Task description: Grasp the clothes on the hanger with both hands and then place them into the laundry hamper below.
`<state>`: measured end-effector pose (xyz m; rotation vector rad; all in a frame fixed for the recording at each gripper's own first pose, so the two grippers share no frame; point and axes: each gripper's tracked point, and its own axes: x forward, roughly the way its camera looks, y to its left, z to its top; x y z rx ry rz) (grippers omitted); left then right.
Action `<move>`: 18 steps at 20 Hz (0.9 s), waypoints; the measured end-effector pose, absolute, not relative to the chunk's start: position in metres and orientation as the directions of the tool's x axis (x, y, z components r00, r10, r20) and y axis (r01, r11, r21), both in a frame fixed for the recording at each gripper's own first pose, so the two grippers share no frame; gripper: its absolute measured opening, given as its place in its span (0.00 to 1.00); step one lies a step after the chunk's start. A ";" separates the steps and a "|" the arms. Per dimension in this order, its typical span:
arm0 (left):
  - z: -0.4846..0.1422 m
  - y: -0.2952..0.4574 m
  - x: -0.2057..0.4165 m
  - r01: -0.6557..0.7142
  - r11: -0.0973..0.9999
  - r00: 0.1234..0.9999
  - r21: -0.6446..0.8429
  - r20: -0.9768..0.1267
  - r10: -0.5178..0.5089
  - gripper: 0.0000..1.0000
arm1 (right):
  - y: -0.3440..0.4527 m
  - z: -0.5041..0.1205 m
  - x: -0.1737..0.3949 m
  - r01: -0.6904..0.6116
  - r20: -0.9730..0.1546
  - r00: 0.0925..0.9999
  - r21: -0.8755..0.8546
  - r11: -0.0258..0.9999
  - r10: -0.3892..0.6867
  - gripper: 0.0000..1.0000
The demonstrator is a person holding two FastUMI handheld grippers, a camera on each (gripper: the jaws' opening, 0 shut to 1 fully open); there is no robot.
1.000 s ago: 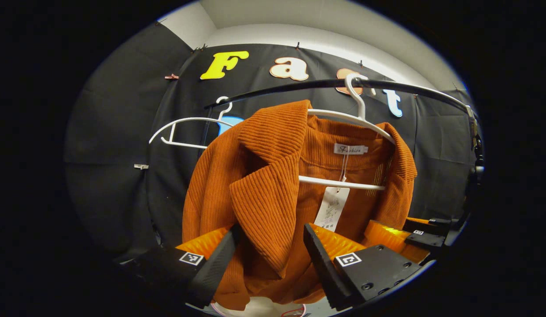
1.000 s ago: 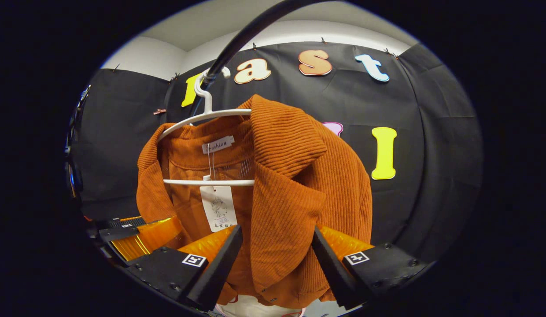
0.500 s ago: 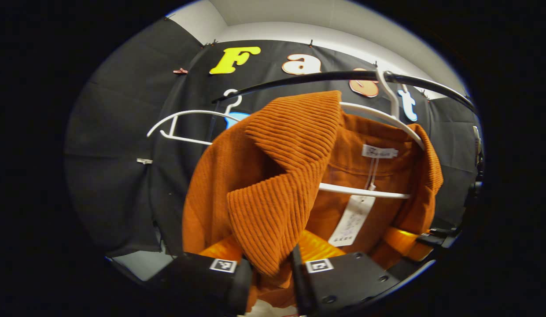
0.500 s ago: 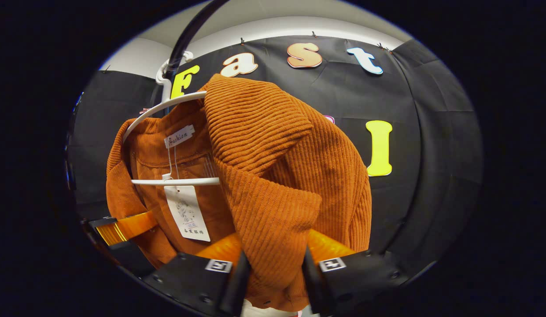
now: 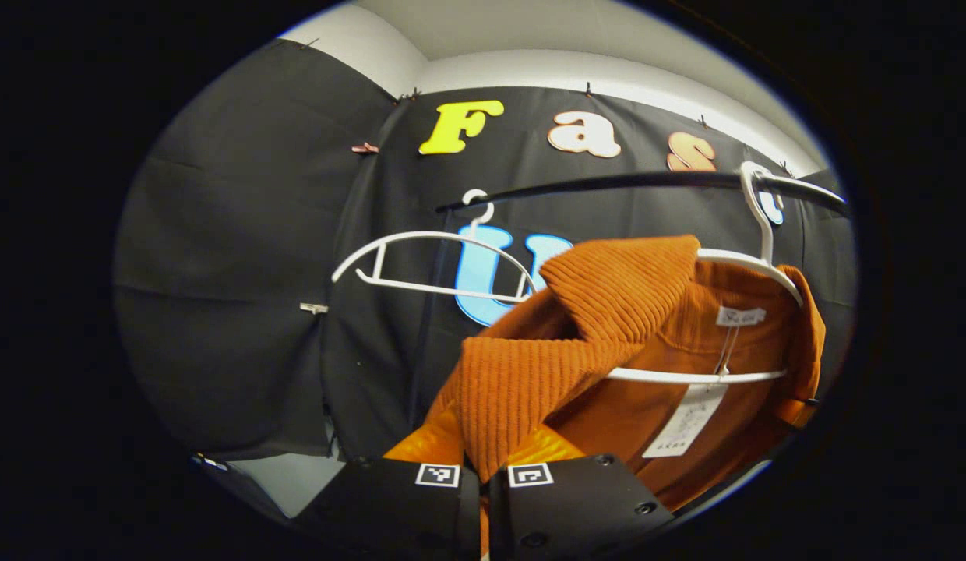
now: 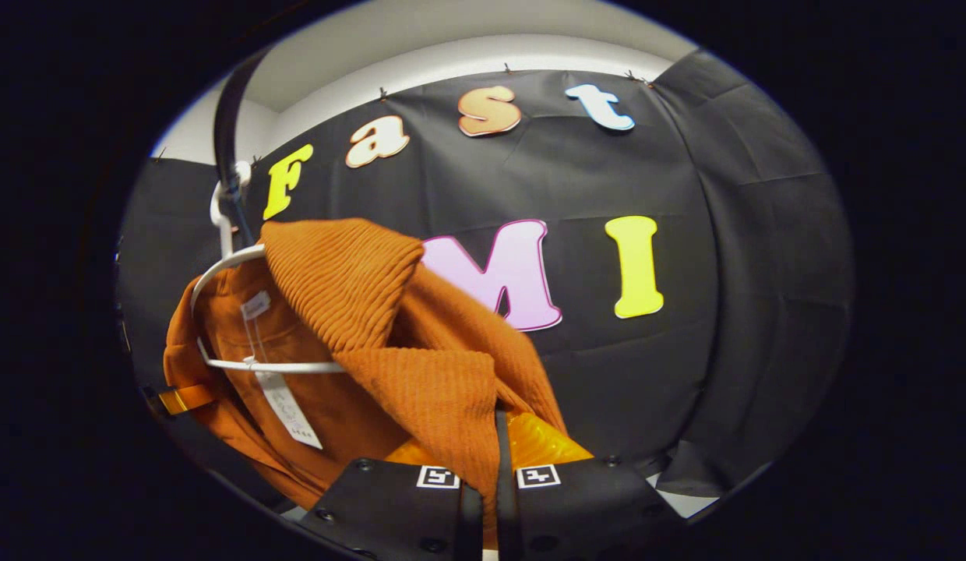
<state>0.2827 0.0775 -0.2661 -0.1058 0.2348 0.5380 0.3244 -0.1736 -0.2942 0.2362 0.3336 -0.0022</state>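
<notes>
An orange ribbed jacket (image 5: 608,351) (image 6: 389,343) hangs on a white hanger (image 5: 752,261) (image 6: 218,265) from a black rail (image 5: 608,183) (image 6: 226,132). In the left gripper view my left gripper (image 5: 483,471) is shut on one lapel of the jacket, which is pulled sideways off the hanger's shoulder. In the right gripper view my right gripper (image 6: 487,471) is shut on the other lapel, drawn out the same way. A paper tag (image 5: 682,428) (image 6: 284,405) dangles inside the collar. The other gripper (image 6: 179,399) peeks out at the jacket's far edge.
A bare white hanger (image 5: 428,261) hangs on the same rail to the left of the jacket. Black cloth walls close in behind and to the sides. A strip of pale floor (image 5: 288,479) (image 6: 685,502) shows low down.
Both grippers went from open around the lapels to shut on them. Each has since pulled outward, dragging the jacket's front edges apart and off the hanger's shoulders.
</notes>
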 end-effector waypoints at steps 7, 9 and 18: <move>-0.198 0.093 0.272 -0.550 0.835 0.829 0.023 -0.102 0.549 0.08 | -0.209 -0.235 0.344 0.087 -0.196 0.980 0.218 0.972 -0.044 0.17; -0.189 0.094 0.274 -0.537 0.843 0.838 0.038 -0.089 0.538 0.09 | -0.215 -0.220 0.354 0.091 -0.156 0.986 0.222 0.971 -0.057 0.16; -0.210 0.115 0.313 -0.433 0.898 0.892 0.072 -0.108 0.439 0.08 | -0.218 -0.231 0.392 0.043 -0.157 0.988 0.213 0.976 -0.009 0.16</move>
